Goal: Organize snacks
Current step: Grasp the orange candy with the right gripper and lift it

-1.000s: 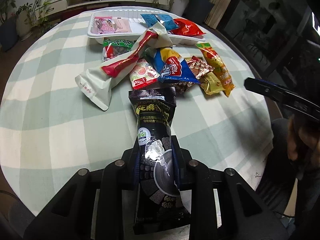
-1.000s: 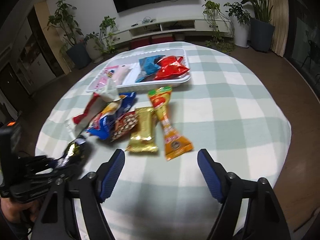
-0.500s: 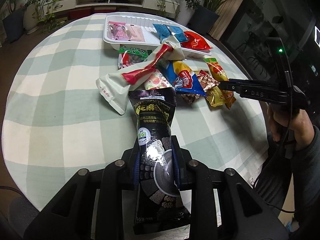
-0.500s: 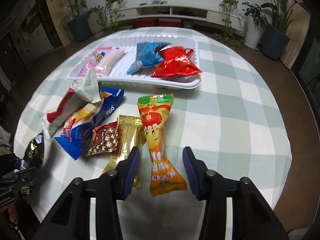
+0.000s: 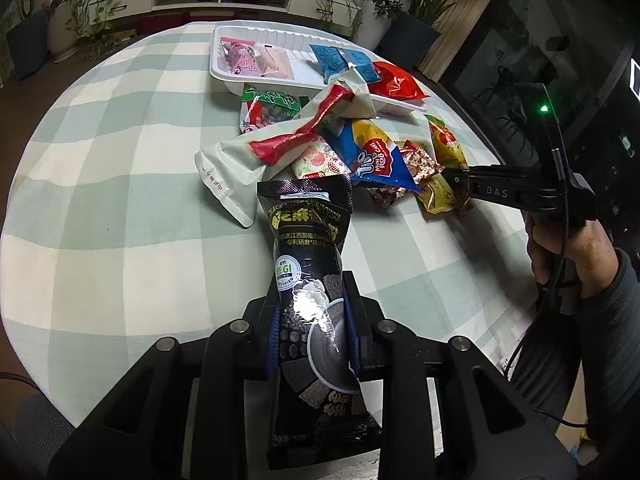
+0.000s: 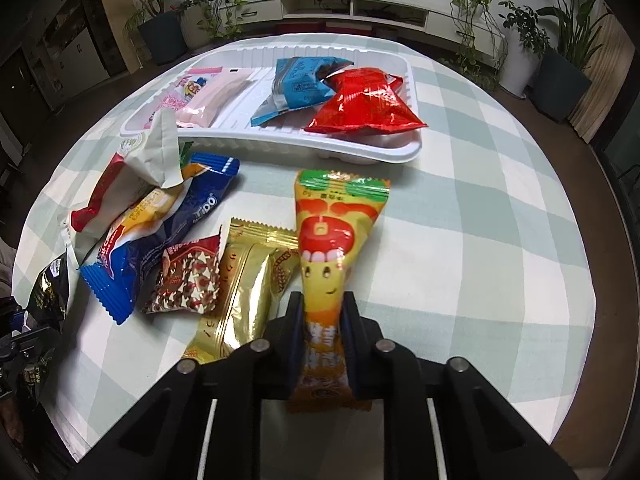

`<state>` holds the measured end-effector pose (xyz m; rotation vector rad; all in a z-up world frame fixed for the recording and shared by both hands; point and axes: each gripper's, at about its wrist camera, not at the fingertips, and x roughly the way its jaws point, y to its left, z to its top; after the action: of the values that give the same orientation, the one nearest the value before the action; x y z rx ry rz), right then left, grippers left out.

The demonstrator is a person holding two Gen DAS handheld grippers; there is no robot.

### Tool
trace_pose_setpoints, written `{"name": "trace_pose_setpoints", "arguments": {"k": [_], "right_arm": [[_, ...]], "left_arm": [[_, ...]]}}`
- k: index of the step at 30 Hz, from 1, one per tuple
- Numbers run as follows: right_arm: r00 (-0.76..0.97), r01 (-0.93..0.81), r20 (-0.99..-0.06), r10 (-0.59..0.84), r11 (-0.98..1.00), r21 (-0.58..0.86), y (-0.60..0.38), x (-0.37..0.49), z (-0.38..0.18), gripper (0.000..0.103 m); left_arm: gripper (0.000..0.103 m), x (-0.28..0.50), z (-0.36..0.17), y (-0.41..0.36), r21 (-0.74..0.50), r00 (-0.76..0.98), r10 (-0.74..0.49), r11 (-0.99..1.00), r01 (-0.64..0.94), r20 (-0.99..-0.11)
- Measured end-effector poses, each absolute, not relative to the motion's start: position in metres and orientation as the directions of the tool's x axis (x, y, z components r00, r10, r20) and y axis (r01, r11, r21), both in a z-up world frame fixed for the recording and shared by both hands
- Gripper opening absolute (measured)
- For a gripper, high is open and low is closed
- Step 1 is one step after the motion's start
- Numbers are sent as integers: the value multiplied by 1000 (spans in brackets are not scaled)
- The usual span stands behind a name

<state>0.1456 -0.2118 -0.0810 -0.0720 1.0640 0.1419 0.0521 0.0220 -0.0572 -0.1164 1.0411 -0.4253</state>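
My left gripper point(image 5: 310, 320) is shut on a black sesame snack packet point(image 5: 308, 240) and holds it above the near table edge. My right gripper point(image 6: 322, 316) is shut on a yellow-orange packet with a red mouth picture point(image 6: 330, 236), which lies beside a gold packet point(image 6: 240, 284). In the left wrist view the right gripper point(image 5: 460, 178) reaches into the snack pile from the right. A white tray point(image 6: 412, 80) at the back holds pink point(image 6: 200, 92), blue point(image 6: 300, 84) and red point(image 6: 364, 104) packets.
Loose on the checked tablecloth lie a white-and-red bag point(image 5: 276, 148), a blue Tipo roll packet point(image 6: 160, 236), a brown chocolate packet point(image 6: 188, 276), a green-topped packet point(image 5: 268, 108) and a strawberry packet point(image 5: 316, 160). Plants and a TV console stand beyond the round table.
My right gripper moved forward to the pile and closed on the yellow-orange packet. My left gripper kept its hold on the black packet and shifted slightly left.
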Motion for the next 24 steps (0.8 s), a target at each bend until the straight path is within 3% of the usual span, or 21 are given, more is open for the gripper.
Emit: {"name": "trace_pose_setpoints", "arguments": {"k": [15,24], "right_arm": [[539,-84,-825,172,985,150,-236,121,-55,14],[644,-65,-733,218,971,232,-262,127,13,14]], "left_arm": [[24,56,-43,30,-323,446,-424,902,286,-788],[24,94,12,53,-329,533,-440,897,295,-723]]}}
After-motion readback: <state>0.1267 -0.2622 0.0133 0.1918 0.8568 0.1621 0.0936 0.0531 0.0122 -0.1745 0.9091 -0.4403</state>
